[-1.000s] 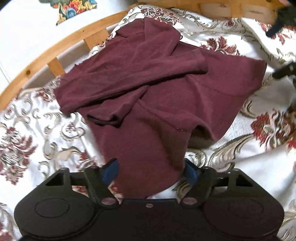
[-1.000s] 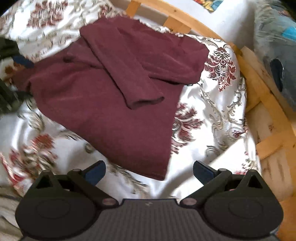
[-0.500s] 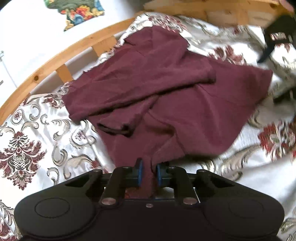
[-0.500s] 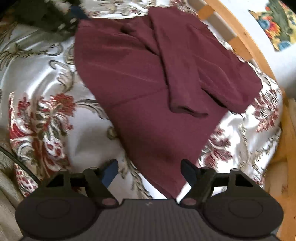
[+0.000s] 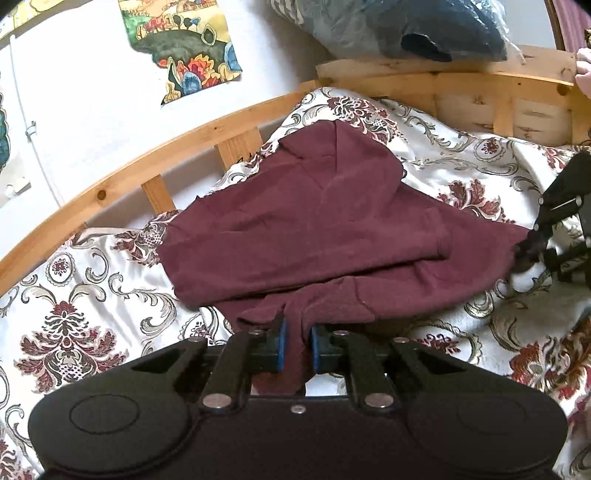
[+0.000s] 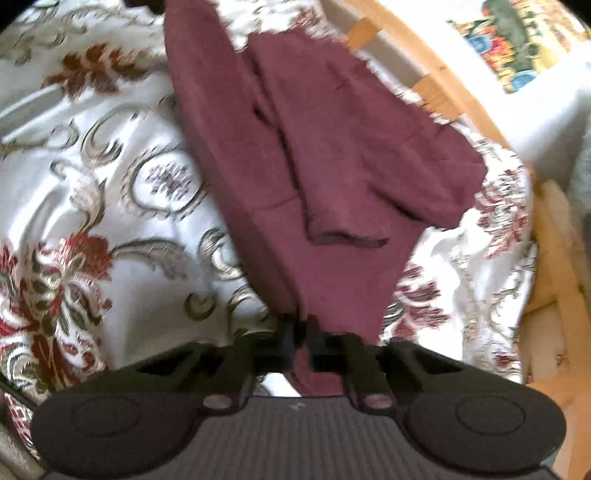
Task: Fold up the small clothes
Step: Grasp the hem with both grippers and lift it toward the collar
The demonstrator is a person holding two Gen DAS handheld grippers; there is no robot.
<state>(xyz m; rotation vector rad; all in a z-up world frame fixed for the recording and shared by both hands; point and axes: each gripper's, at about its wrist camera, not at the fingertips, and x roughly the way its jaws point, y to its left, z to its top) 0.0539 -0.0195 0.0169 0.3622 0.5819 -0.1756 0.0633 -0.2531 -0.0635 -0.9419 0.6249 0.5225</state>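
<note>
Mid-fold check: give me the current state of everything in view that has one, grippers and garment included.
left gripper: shut on a bottom corner of the sweater.
right gripper: shut on the other bottom corner; view blurred.
maroon sweater: lying on the bed, sleeves folded across the body, hem pinched at both corners.
floral bedspread: spread under the sweater, slightly wrinkled.
plastic-wrapped bundle: resting on the wooden bed frame.

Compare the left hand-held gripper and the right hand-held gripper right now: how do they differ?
The left hand-held gripper pinches a bunched fold of the maroon top beside a sleeve cuff; the right hand-held gripper pinches a flat bottom corner. The left view is sharp, the right view blurred. The left gripper's blue pads show clearly; the right's look dark. Both are shut on the same top over the patterned bedspread.
</note>
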